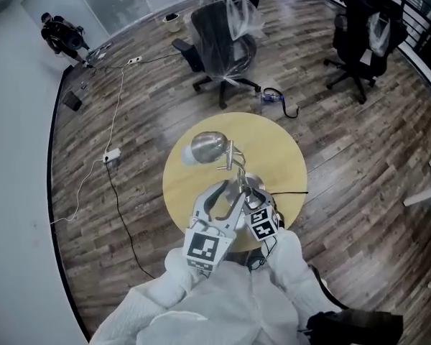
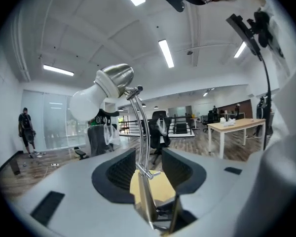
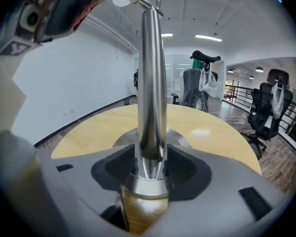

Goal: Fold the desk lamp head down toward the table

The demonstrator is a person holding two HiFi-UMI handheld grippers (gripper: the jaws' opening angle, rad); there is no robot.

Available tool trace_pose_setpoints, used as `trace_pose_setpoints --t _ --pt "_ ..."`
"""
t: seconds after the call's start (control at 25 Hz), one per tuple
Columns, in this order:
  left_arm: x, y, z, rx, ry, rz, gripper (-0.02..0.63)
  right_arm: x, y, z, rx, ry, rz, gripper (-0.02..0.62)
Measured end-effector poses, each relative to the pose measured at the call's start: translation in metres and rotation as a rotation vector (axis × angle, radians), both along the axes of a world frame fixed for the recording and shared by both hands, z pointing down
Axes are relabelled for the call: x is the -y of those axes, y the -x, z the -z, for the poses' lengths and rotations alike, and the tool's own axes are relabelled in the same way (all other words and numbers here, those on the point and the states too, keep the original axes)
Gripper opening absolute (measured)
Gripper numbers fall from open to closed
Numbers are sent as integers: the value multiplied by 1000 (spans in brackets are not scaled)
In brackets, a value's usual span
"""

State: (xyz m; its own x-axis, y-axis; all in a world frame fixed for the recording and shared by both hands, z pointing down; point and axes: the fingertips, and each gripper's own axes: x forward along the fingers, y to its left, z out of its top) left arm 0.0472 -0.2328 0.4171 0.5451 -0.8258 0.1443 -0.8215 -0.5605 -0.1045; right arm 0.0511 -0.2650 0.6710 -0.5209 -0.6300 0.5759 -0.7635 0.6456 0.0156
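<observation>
A chrome desk lamp stands on the round yellow table. Its metal head is raised and points left, with a white bulb showing. My left gripper is open around the thin double-rod arm, with gaps on both sides of the rods. In the left gripper view the left gripper looks up along that arm at the head. My right gripper is open low down, its pads close beside the thick chrome post just above the round base.
Two office chairs wrapped in plastic stand beyond the table on the wood floor. Cables and a power strip lie at the left. A person is at the far left. The lamp's black cord runs off the table's right edge.
</observation>
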Motion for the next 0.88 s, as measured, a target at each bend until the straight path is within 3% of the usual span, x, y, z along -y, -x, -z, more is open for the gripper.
trace_pose_setpoints --t 0.16,0.32,0.56,0.72,0.88 --pt "16 -2 16 -12 -49 149 152 1 0 0 9 -28 -22 195" --pt "36 -8 37 -71 -85 231 152 10 6 1 33 -29 -2 195" --pt "64 -12 54 -75 -90 372 150 12 5 -5 18 -10 9 195" --pt "72 -19 63 -146 -44 348 84 13 5 -7 4 -23 11 195" --pt "73 -21 62 -222 27 290 71 14 2 -7 -3 -36 31 195"
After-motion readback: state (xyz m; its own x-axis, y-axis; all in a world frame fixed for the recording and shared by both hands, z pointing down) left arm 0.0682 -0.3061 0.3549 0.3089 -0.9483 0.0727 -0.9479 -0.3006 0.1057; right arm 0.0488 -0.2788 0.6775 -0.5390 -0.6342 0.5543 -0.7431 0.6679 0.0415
